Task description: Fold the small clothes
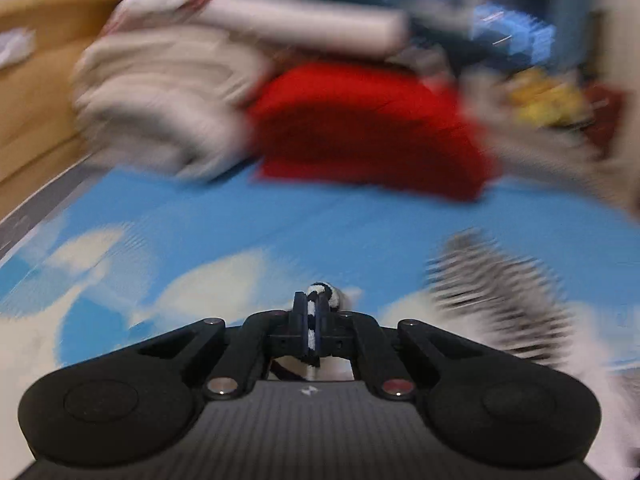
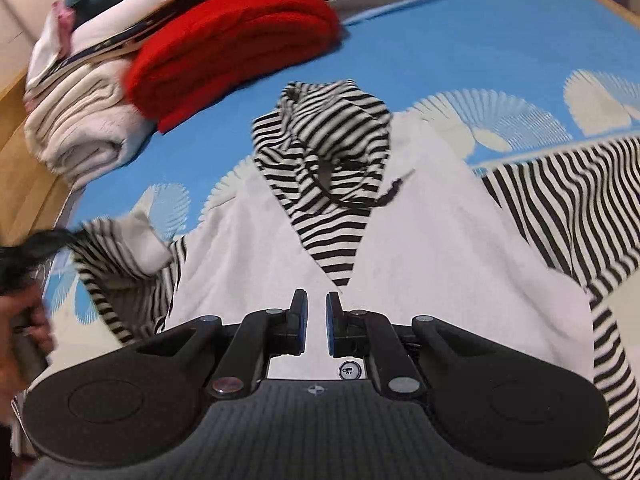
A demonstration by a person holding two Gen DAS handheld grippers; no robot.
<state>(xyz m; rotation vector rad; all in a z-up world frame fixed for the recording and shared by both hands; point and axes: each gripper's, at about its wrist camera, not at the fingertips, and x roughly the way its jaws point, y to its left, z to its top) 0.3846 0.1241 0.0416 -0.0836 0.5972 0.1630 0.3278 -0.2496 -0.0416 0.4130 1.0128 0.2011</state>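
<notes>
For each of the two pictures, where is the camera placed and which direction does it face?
Left wrist: on the left gripper, low over the blue patterned sheet, facing the red folded garment; its fingers pinch striped fabric.
Right wrist: on the right gripper, above the white striped hoodie, looking down toward its hood; jaws slightly apart, the person's hand at the left edge.
Both show the sheet, the red garment and the folded pile.

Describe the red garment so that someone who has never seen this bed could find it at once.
Start from the blue sheet with pale fan shapes; a pile of clothes lies along its far side. The red garment sits folded at the pile's edge, beside the ribbed cream clothes. It alone is plain bright red.
</notes>
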